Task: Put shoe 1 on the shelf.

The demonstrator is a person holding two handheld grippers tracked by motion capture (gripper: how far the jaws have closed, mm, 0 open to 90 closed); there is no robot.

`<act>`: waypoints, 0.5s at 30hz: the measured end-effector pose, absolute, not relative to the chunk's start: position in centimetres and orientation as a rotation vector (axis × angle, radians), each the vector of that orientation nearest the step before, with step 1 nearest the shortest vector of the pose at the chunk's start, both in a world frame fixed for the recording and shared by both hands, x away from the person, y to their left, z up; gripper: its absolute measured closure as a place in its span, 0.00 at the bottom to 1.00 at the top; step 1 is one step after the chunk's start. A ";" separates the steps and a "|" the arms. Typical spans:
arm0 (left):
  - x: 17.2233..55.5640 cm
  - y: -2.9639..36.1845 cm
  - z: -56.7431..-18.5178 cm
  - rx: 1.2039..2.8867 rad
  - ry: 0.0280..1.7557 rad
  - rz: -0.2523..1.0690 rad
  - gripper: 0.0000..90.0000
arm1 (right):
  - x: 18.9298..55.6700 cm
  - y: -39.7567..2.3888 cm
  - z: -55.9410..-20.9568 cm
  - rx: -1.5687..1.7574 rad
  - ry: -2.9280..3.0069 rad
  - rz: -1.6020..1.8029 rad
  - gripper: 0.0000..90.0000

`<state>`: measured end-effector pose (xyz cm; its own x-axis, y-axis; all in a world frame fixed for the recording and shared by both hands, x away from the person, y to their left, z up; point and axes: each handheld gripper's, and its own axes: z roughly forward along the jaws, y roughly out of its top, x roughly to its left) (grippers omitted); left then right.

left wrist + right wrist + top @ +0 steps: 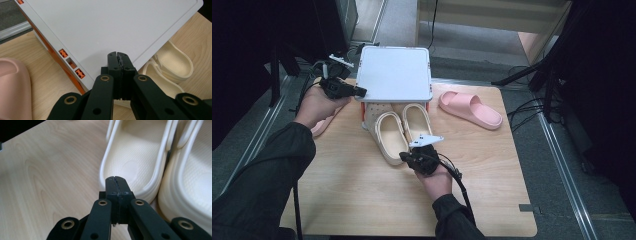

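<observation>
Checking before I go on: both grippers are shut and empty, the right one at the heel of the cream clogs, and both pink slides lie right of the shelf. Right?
Not quite. One pink slide lies right of the shelf; the other lies left of it, by the left gripper, as the high view shows. The rest holds.

Dark sleeves; black grippers, brass-ringed pivots

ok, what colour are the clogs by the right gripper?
Cream clogs, clearest in the right gripper view.
</observation>
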<state>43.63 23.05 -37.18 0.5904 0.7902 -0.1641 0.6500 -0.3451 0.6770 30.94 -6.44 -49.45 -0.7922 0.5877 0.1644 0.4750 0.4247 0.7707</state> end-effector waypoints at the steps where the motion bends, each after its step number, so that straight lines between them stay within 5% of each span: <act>1: 43.6 23.0 -37.2 2.095 1.143 0.247 1.00 | 30.5 -6.7 -49.8 0.941 2.550 1.291 1.00; 15: 43.5 22.9 -37.2 2.095 1.141 0.258 1.00 | 30.6 -6.8 -51.9 0.921 2.625 1.177 1.00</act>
<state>43.50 22.88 -37.19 0.5871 0.7939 -0.1581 0.6487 -0.3445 0.6786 30.58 -6.76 -51.91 -0.8072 0.5753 0.1319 0.4813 0.5122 0.7114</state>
